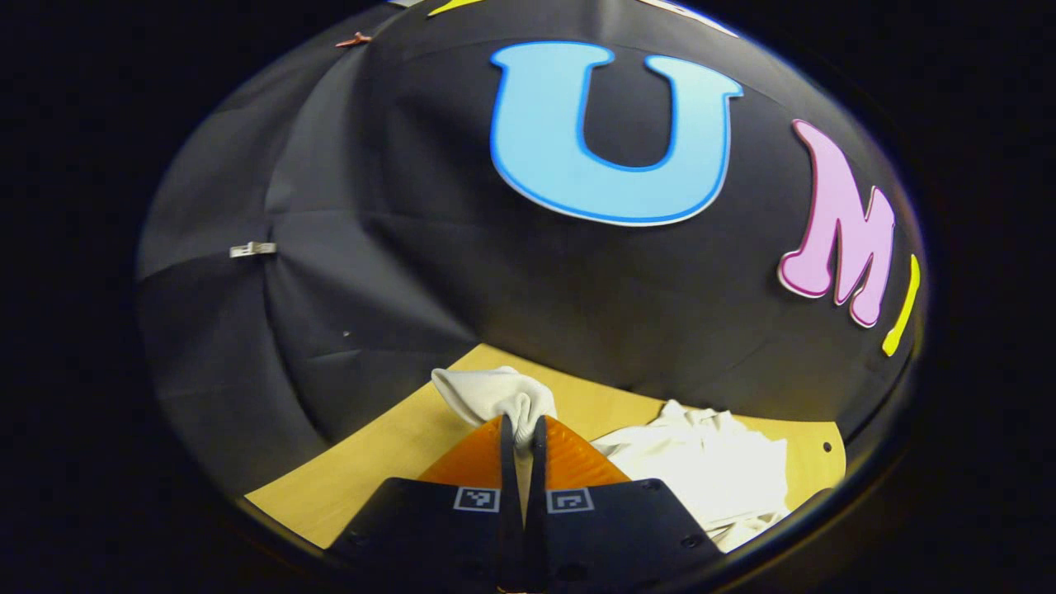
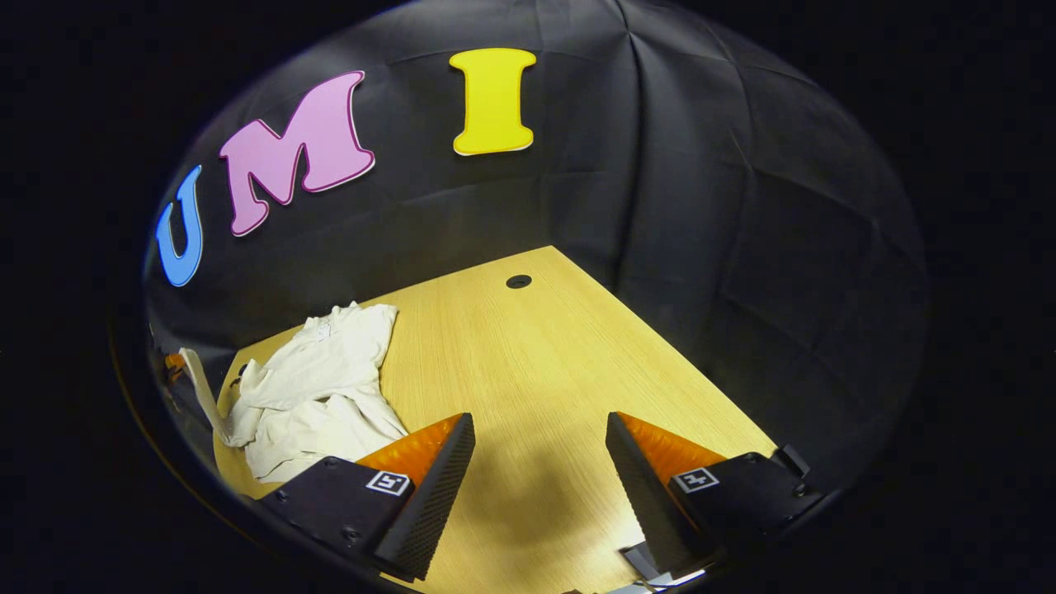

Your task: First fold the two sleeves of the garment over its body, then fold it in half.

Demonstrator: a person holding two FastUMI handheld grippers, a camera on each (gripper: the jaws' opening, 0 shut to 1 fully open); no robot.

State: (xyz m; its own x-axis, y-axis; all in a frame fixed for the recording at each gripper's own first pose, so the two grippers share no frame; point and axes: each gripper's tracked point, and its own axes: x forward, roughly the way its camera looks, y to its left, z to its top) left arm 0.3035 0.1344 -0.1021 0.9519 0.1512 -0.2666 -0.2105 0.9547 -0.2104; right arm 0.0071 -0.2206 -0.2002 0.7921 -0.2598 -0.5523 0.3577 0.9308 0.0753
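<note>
Left tool (image 1: pixel 520 433) clamped on a garment (image 1: pixel 709 470) sleeve (image 1: pixel 495 394); right tool (image 2: pixel 540 437) wide apart, bare, over the table (image 2: pixel 528 363).

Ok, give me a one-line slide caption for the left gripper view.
Left tongs shut on a bunched fold of the white garment, lifting it above the wooden table.

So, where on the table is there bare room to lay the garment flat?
The broad bare stretch of the table runs from the garment across to the booth's wall on the far side, past the round hole, under the open right gripper. It is crowded where the crumpled garment lies, one part pinched in the left gripper.
</note>
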